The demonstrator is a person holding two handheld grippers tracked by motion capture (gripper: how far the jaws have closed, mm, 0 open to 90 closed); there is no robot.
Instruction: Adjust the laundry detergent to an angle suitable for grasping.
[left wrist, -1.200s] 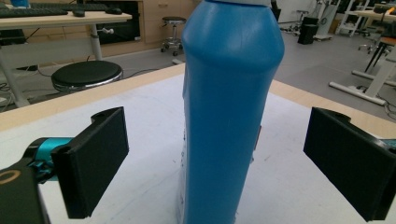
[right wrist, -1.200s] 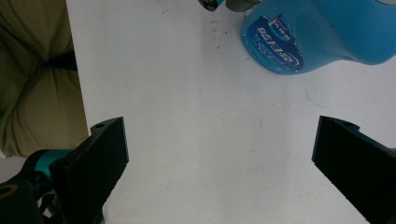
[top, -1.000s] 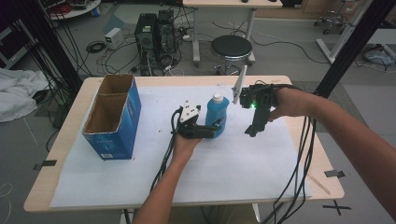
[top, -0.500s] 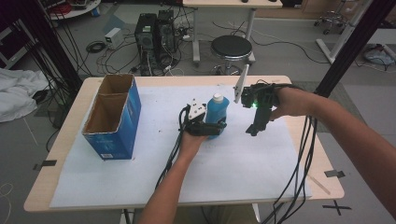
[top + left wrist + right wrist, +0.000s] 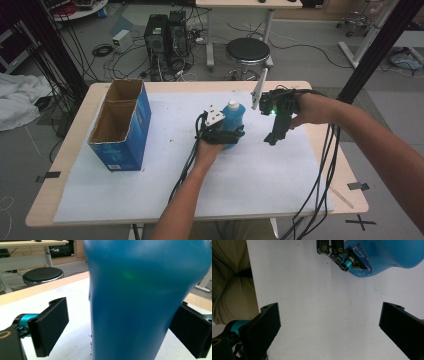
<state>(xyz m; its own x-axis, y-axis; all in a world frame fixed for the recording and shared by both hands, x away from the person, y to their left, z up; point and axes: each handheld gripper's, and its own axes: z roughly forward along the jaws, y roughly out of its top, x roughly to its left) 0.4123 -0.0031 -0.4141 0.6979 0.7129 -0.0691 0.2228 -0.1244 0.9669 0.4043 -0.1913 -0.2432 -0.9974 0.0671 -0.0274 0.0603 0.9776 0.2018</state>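
While the left gripper (image 5: 231, 134) straddles the bottle (image 5: 233, 120) with a gap at one pad, closing off-centre could tip it; the right gripper (image 5: 275, 135) hangs spread, empty.

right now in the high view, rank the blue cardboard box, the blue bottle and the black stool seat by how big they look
1. blue cardboard box, clearly largest
2. black stool seat
3. blue bottle, partly hidden by the left gripper
The stool stands farther away, so its true size is unsure.

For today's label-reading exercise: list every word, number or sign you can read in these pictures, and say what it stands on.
None can be read.
Blue bottle: white print near its base, too blurred.
Blue box: small pale mark on its lower front, too small.
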